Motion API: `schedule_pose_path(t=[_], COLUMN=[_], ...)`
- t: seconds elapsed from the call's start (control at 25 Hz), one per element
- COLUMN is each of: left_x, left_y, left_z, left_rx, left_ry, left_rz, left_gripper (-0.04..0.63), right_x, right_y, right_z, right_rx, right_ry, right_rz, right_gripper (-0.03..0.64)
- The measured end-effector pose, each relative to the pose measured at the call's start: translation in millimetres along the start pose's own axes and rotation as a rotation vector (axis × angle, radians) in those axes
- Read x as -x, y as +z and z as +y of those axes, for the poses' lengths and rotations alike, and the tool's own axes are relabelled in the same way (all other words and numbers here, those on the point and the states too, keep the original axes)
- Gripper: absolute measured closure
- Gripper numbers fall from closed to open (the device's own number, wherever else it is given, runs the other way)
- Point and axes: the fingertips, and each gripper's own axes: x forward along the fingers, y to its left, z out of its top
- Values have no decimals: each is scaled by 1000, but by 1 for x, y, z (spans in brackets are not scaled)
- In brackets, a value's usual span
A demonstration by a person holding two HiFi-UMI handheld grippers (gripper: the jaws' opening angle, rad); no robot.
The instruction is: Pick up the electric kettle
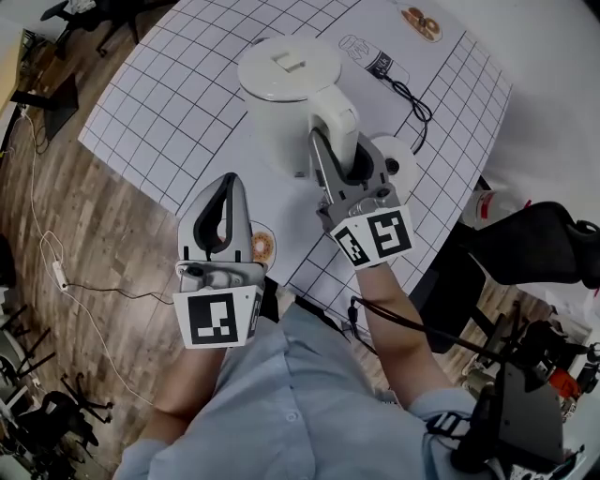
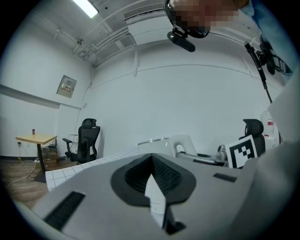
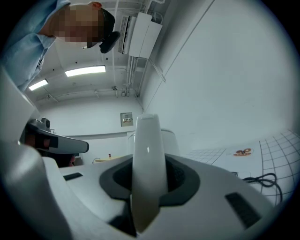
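Observation:
A white electric kettle (image 1: 281, 103) is at the middle of the grid-marked table (image 1: 159, 103), with its handle (image 1: 336, 114) turned toward me. My right gripper (image 1: 339, 155) is shut on that handle, and in the right gripper view the white handle (image 3: 146, 136) fills the gap between the dark pads. Whether the kettle rests on the table I cannot tell. My left gripper (image 1: 228, 187) hovers over the table's near edge, left of the kettle, shut with nothing in it. The left gripper view shows the kettle (image 2: 154, 143) ahead to the right.
The kettle's round power base (image 1: 403, 161) lies right of the kettle, its black cord (image 1: 412, 98) running back. Printed doughnut pictures (image 1: 422, 23) mark the table. A black chair (image 1: 534, 248) stands at the right. Cables (image 1: 56, 272) lie on the wooden floor at the left.

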Motion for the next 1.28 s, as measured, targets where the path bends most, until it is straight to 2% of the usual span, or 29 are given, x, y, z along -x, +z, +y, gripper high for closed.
schedule_pose_path(t=[0.24, 0.4, 0.52, 0.68, 0.76, 0.84, 0.88, 1.12, 1.28], left_x=[6, 19, 2, -36, -33, -28, -26, -28, -32], left_y=[5, -2, -1, 7, 9, 13, 16, 31, 40], left_z=[-10, -15, -31, -55, -62, -66, -68, -81, -95], left_rx=[-7, -26, -38, -42, -42, -46, -48, -62, -71], left_ry=[-1, -3, 9, 17, 14, 10, 7, -8, -20], left_rz=[2, -6, -4, 1, -2, -12, -18, -56, -72], left_gripper=[597, 597, 596, 595, 597, 597, 596, 597, 597], right_x=[21, 43, 45, 32, 31, 32, 34, 70, 107], right_y=[-11, -37, -50, -49, -49, -48, -48, -46, -18], right_z=[14, 22, -2, -45, -45, -43, -44, -48, -53], right_rx=[42, 62, 59, 72, 80, 80, 82, 45, 53], right_ry=[-7, -23, -12, -9, 0, 6, 1, -24, -67], right_rz=[23, 57, 88, 117, 132, 157, 170, 228, 202], right_gripper=[512, 509, 503, 499, 480, 422, 414, 402, 403])
